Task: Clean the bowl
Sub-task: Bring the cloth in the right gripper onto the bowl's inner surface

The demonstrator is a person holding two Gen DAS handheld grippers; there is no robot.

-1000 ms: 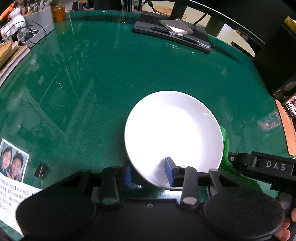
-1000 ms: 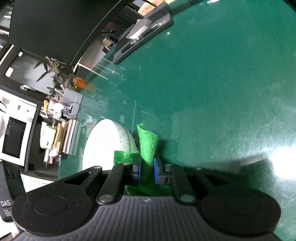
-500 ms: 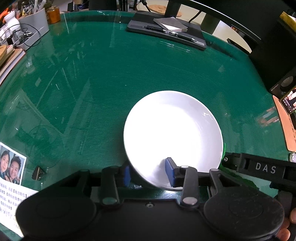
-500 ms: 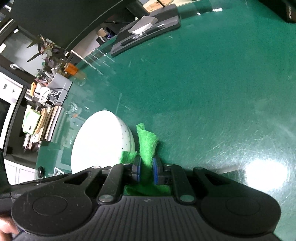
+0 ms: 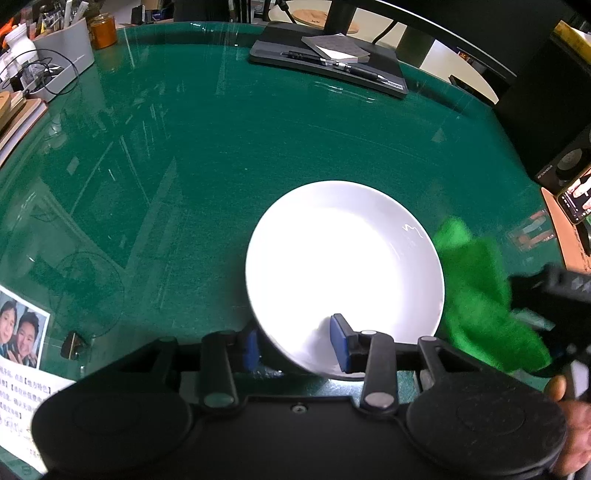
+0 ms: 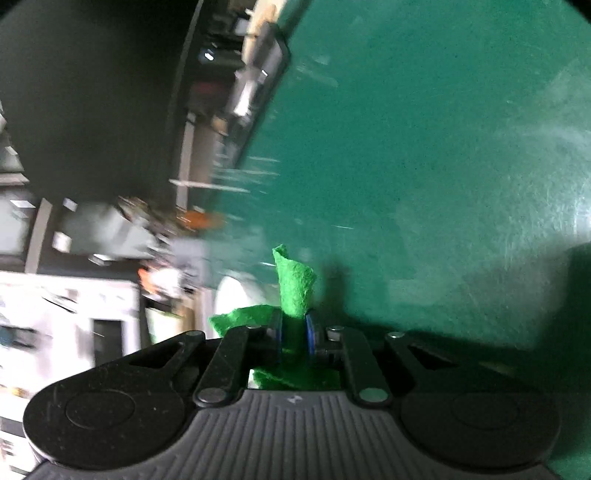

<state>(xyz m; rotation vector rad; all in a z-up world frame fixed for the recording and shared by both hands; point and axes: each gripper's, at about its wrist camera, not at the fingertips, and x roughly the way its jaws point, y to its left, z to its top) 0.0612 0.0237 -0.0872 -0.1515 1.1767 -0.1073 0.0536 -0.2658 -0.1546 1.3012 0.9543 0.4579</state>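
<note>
A white bowl (image 5: pixel 343 266) is tilted over the green glass table (image 5: pixel 221 147). My left gripper (image 5: pixel 295 345) is shut on its near rim, one blue pad inside the bowl and the other outside. In the left wrist view a green cloth (image 5: pixel 476 295) hangs blurred just beyond the bowl's right rim, held by my right gripper (image 5: pixel 546 295). The right wrist view shows my right gripper (image 6: pixel 293 332) shut on the green cloth (image 6: pixel 295 288), with a folded end sticking up past the pads. A sliver of the bowl (image 6: pixel 232 295) shows to the cloth's left.
A black stand with a notebook and pen (image 5: pixel 328 62) sits at the table's far edge. A grey organiser (image 5: pixel 62 55) and an orange jar (image 5: pixel 101 35) stand far left. A phone (image 5: pixel 576 199) lies at the right edge, a photo sheet (image 5: pixel 22 332) near left.
The right gripper has rolled and swung with the cloth, so more green cloth now shows beside the bowl's right rim. The right view is motion-blurred. The left gripper and bowl held still.
</note>
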